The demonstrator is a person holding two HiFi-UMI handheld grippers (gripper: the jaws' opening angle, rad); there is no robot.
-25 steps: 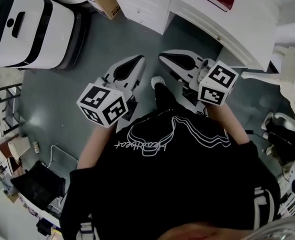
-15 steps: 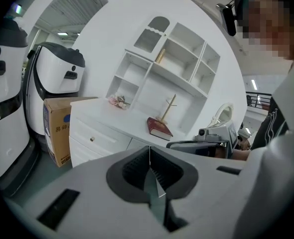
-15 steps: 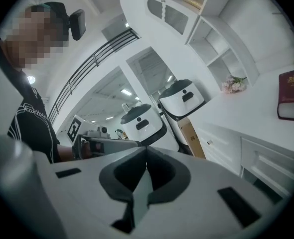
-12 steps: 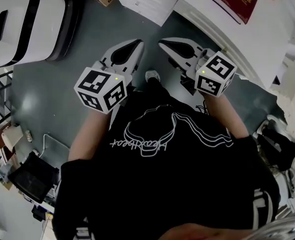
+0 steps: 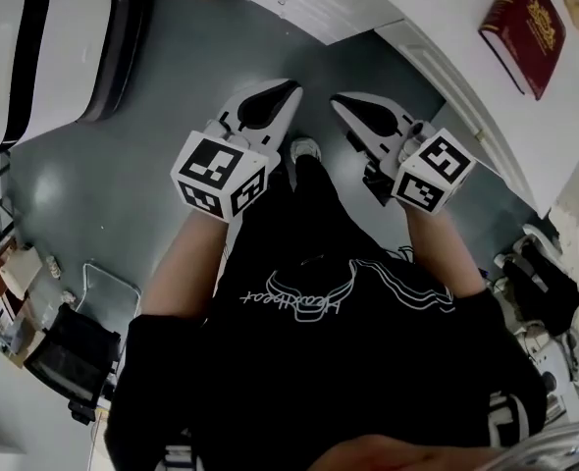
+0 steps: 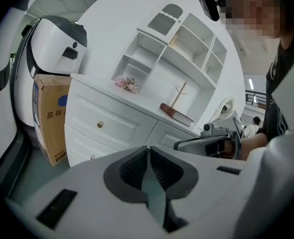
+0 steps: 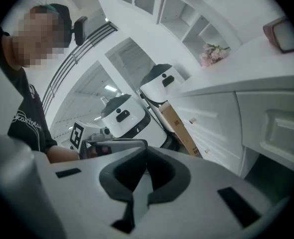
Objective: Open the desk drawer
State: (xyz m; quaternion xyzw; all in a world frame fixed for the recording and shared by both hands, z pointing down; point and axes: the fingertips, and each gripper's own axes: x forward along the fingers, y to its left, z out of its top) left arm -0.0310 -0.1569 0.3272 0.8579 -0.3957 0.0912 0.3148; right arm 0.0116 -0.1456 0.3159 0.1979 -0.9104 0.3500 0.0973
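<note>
The white desk [image 5: 486,86] runs along the upper right of the head view, with a stack of drawers [image 5: 309,3] at its left end, all closed. In the left gripper view the drawer fronts [image 6: 112,126] carry small round knobs [image 6: 100,125]. A flat drawer [image 7: 281,128] sits under the desktop in the right gripper view. My left gripper [image 5: 288,91] and right gripper [image 5: 341,99] hang side by side over the grey floor, short of the desk. Both are shut with nothing in them. The shut pads also show at the left gripper [image 6: 148,149] and the right gripper [image 7: 146,151].
A red book [image 5: 525,27] lies on the desktop. A large white machine [image 5: 34,47] stands at the left, with a cardboard box [image 6: 50,128] between it and the drawers. A white shelf unit [image 6: 177,49] rises above the desk. Clutter and a chair [image 5: 74,351] sit lower left.
Both grippers have sunk and moved forward toward the desk, staying shut. In the head view the desk and book have slid toward the upper right.
</note>
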